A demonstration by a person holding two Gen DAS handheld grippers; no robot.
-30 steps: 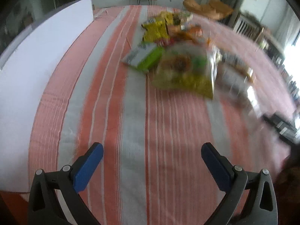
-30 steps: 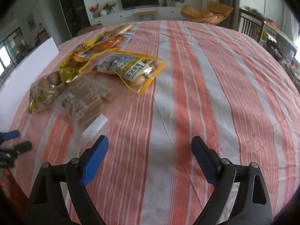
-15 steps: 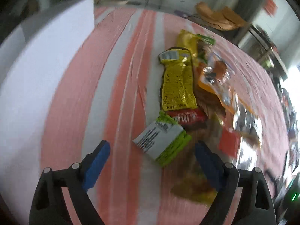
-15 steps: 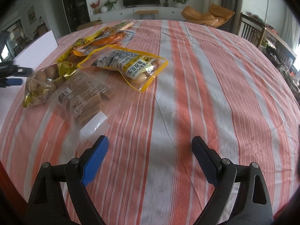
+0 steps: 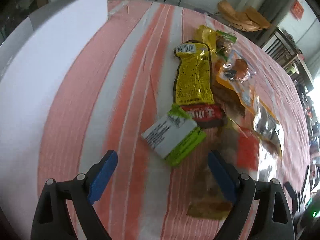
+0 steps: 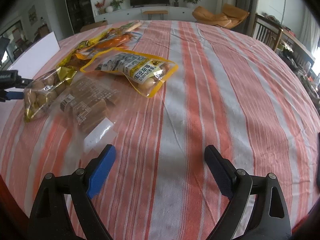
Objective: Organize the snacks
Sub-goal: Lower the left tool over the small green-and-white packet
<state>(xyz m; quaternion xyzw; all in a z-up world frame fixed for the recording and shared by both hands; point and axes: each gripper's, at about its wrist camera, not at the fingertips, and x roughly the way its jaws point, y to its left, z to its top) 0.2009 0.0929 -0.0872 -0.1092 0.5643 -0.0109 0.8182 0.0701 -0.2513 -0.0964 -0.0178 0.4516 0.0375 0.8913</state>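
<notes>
A heap of snack packets lies on a striped cloth. In the left wrist view a green-and-white packet (image 5: 173,139) sits just beyond my left gripper (image 5: 162,166), which is open and touches nothing. Behind it are a red packet (image 5: 204,115), a yellow packet (image 5: 193,76) and an orange clear bag (image 5: 240,80). In the right wrist view my right gripper (image 6: 160,160) hangs open over bare cloth. A peanut bag (image 6: 136,70), a clear bag of brown cakes (image 6: 88,100) and a gold-trimmed bag (image 6: 44,94) lie to its far left. The left gripper (image 6: 10,88) shows at that view's left edge.
A white board (image 5: 40,70) lies flat along the left side of the table. The red-and-white striped cloth (image 6: 220,80) stretches to the right of the pile. Chairs (image 6: 266,34) and a TV cabinet (image 6: 150,12) stand beyond the table.
The left gripper has swept from bare cloth up to the snack pile, and the green-and-white packet now lies just ahead of its fingers. Its jaws narrowed slightly. The right gripper has stayed put.
</notes>
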